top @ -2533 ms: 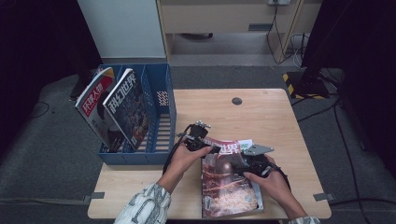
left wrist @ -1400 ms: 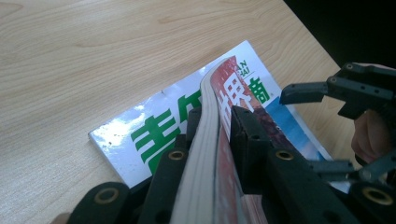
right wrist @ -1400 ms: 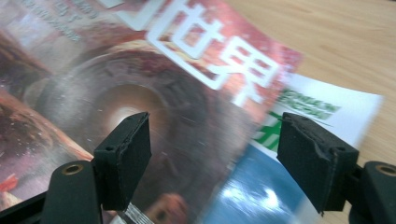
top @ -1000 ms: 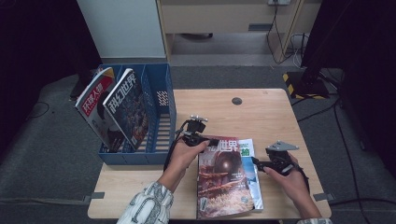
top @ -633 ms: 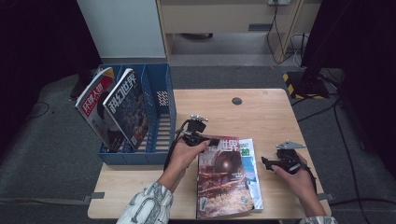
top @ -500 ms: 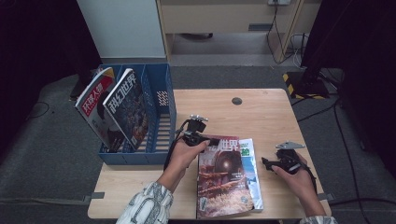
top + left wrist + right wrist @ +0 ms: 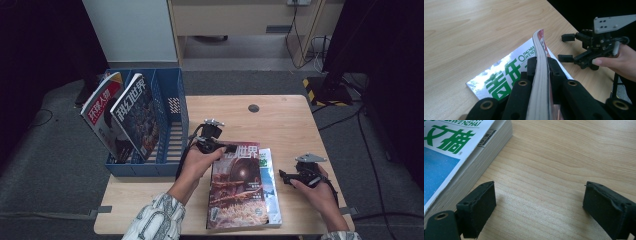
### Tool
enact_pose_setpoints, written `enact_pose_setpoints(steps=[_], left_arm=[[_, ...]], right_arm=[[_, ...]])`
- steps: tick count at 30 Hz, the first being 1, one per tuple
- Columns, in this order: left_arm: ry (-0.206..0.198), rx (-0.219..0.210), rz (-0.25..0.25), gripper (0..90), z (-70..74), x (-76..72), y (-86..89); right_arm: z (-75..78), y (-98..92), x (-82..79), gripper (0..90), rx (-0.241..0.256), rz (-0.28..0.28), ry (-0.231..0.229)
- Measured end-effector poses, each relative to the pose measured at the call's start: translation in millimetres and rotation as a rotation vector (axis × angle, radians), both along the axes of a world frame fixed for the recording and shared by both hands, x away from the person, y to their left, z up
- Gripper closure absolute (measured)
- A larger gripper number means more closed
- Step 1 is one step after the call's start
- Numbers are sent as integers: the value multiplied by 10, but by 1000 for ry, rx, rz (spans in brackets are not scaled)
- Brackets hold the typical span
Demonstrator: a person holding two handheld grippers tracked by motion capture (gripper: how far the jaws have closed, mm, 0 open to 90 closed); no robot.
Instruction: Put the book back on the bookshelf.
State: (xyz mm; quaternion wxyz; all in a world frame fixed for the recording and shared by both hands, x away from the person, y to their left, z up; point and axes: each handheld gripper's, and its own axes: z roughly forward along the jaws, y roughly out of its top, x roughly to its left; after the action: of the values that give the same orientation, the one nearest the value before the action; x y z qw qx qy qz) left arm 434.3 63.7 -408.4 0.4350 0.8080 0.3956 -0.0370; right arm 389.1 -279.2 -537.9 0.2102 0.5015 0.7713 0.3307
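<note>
— Over the surface [image 7: 290, 115] from the high view, we are lifting the red magazine [image 7: 236, 187] by its top edge with the left gripper [image 7: 223, 148], while the blue-and-green magazine [image 7: 268, 185] is lying under it, showing along its right side. The blue rack [image 7: 170, 125] with two magazines already standing in it is sitting just to the left.

— And the right gripper [image 7: 286, 177]?

— It is hovering released to the right of the stack, apart from both magazines. We judge the step is carrying the red magazine to a free rack slot, so we should be raising it clear of the lower one before swinging left.

— Looking along the left gripper's own view, is the hold sound?

— Its jaws are clenched on the red magazine's edge [image 7: 541, 75], which is running upright between them. The pages are curving, so a slow lift should keep them from slipping out.

— And the right gripper view?

— Its jaws are standing wide apart over bare wood, with the blue-and-green magazine's corner [image 7: 474, 157] just beside the left jaw. We could be steadying that magazine with it if it starts dragging along.
</note>
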Motion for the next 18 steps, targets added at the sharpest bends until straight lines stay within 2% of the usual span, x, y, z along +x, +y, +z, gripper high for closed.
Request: enact_pose_setpoints(steps=[3,18], left_arm=[[-12,-14,3,833,91,-12,11],[-96,-3,19,839,556,-40,118]], right_arm=[[-4,2,-1,107,0,0,-4],[-4,11,0,99,0,-2,-1]])
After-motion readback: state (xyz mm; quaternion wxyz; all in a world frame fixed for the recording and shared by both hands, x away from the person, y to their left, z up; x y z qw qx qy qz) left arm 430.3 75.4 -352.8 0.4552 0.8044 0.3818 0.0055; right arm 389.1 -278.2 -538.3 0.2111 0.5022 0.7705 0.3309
